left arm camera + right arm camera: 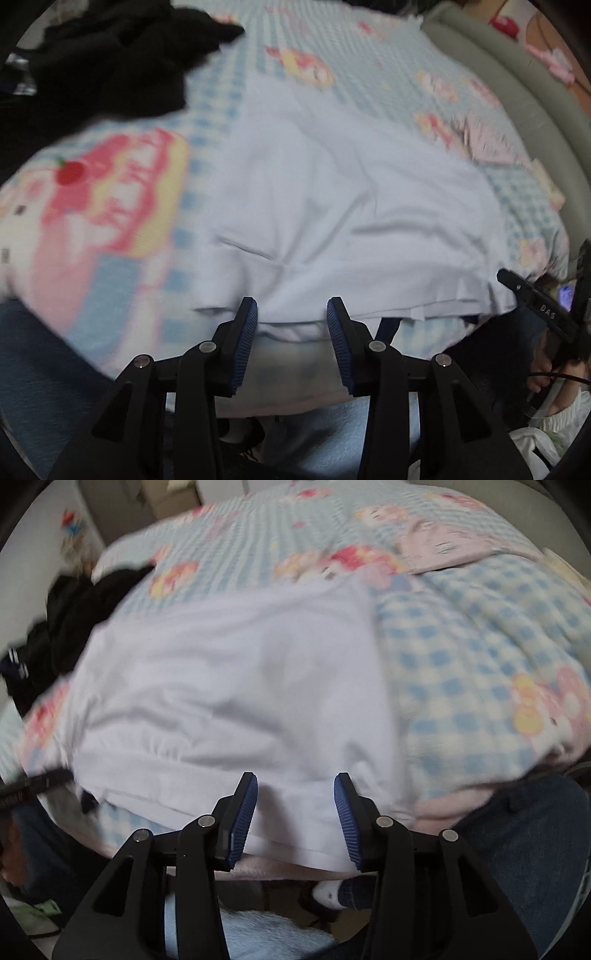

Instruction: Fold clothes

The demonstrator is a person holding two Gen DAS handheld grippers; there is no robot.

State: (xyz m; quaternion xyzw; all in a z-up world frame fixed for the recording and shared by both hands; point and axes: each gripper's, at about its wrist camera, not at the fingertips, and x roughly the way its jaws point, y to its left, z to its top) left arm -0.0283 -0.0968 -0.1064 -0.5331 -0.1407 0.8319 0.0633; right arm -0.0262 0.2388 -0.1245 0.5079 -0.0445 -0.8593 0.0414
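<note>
Two things fill my view: the checked blue bedspread (306, 62), and on it the white garment (332, 206) I am here to fold. It lies spread near the bed's front edge, its near hem showing several stacked layers, so I judge at least one fold is already in it. It looks a tidy, roughly rectangular shape from the right side too, though both views are blurred. Whether more folds are due or this piece is finished, I cannot settle from here. A heap of black clothes (110, 55) sits at the far left corner, unfolded, so that much seems left. My left gripper (291, 321) hangs at the near hem, jaws apart, holding nothing. My right gripper (295, 799) hovers over the hem likewise, jaws apart, empty.
</note>
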